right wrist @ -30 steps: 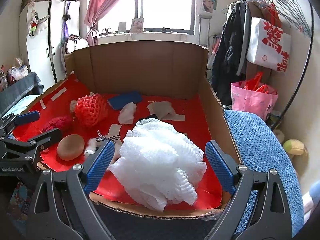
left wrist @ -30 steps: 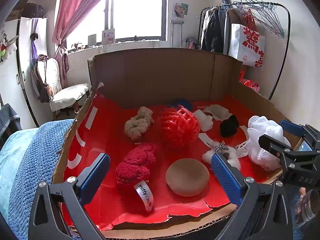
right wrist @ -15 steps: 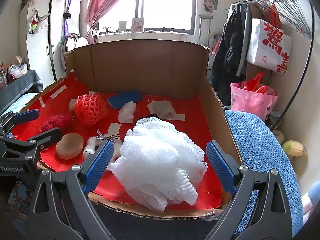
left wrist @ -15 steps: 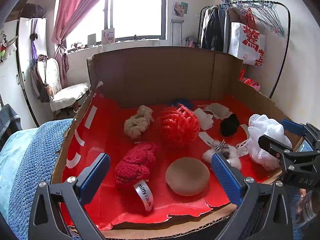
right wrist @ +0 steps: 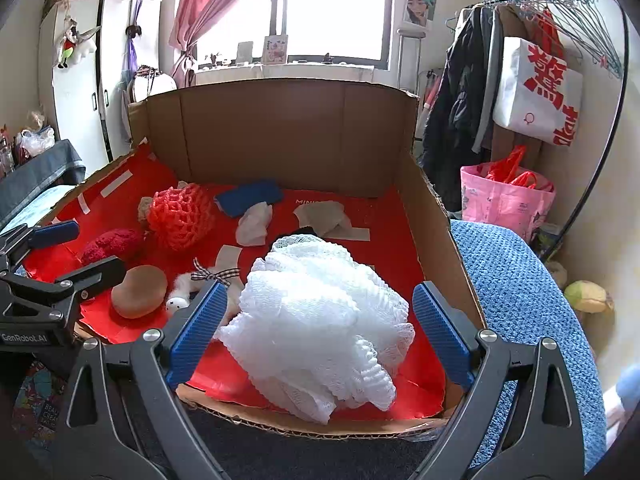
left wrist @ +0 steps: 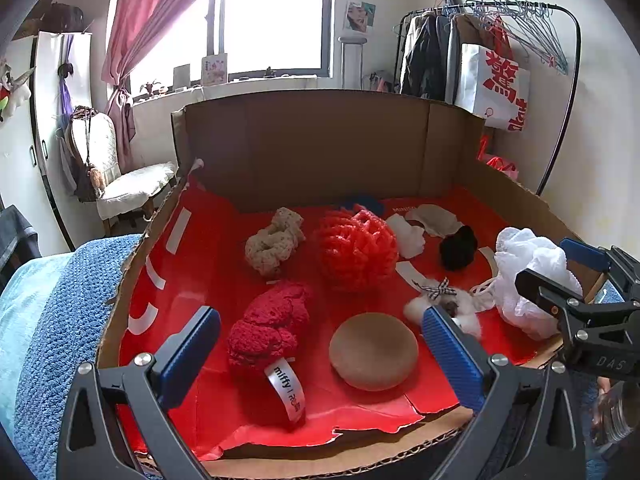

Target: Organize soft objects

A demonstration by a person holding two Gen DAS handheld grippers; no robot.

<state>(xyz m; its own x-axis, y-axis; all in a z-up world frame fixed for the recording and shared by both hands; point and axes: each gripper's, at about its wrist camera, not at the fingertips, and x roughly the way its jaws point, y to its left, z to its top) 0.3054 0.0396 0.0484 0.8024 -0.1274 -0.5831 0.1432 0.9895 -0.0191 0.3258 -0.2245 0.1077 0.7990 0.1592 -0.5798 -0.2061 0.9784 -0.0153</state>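
White mesh bath pouf (right wrist: 316, 320) lies at lower centre, inside the red-lined cardboard box (right wrist: 432, 216), between the right gripper (right wrist: 316, 332) jaws, apart. Left gripper (left wrist: 320, 352) jaws apart, holding nothing.

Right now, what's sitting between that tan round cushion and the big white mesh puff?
A small white fluffy toy with a checked bow lies between the tan round cushion and the white mesh puff, clearest in the left wrist view.

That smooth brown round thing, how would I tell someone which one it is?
Look in the cardboard box with the red lining, near its front edge. The brown round pad lies between a dark red knit bundle and a small white plush; only it is smooth and dome-shaped.
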